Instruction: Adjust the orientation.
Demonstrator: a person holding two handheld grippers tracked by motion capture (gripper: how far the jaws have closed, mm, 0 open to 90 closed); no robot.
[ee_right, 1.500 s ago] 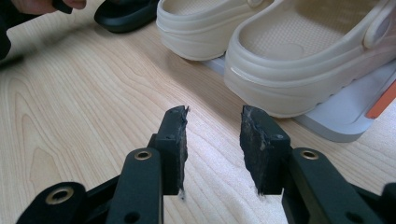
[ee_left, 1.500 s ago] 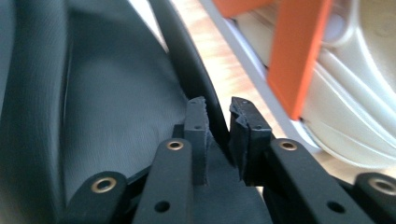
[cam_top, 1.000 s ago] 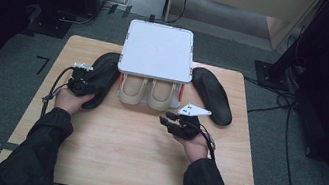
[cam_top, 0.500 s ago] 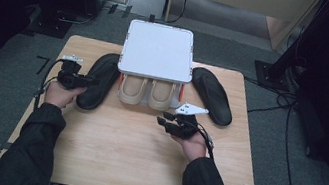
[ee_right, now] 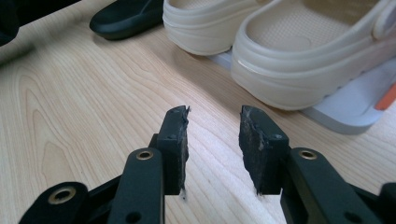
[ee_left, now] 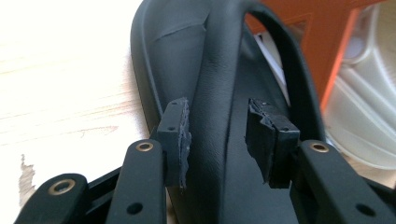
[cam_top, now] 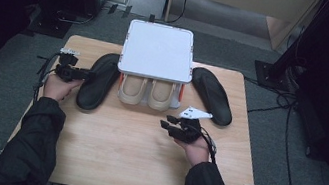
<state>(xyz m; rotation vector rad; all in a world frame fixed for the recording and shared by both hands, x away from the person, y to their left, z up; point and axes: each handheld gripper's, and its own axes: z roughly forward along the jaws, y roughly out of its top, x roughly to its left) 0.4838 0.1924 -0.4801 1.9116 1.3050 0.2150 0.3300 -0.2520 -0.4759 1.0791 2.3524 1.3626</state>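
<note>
Pale wooden table [cam_top: 130, 163] on grey carpet, dark surroundings, a white two-level shoe rack [cam_top: 158, 51] at the far middle with a cream pair of clogs [cam_top: 146, 92] on its lower shelf.

Item in hand: the black slipper [cam_top: 98, 80] lying flat on the table just left of the rack. My left gripper [cam_top: 85, 74] sits at its outer edge. In the left gripper view the jaws have just been opening and now stand apart on either side of the slipper's strap [ee_left: 219, 93]; the left pad [ee_left: 180, 135] is close to or grazing the strap, the right pad clear of it. Nothing is clamped.

My right gripper [cam_top: 171, 123] hovers over bare table in front of the clogs, jaws apart and empty. A second black slipper [cam_top: 211, 95] lies right of the rack.

Orientation: the left slipper's long axis runs from the near side of the table to the far side, its far end leaning in toward the rack. I cannot tell heel from toe with certainty.

Risks, in my judgement:
- Withdrawing sideways could snag the strap on the ragged left pad and drag the slipper askew.
- A push toward the rack could knock the slipper against its orange upright [ee_left: 322, 42], which stands just beside it.
</note>
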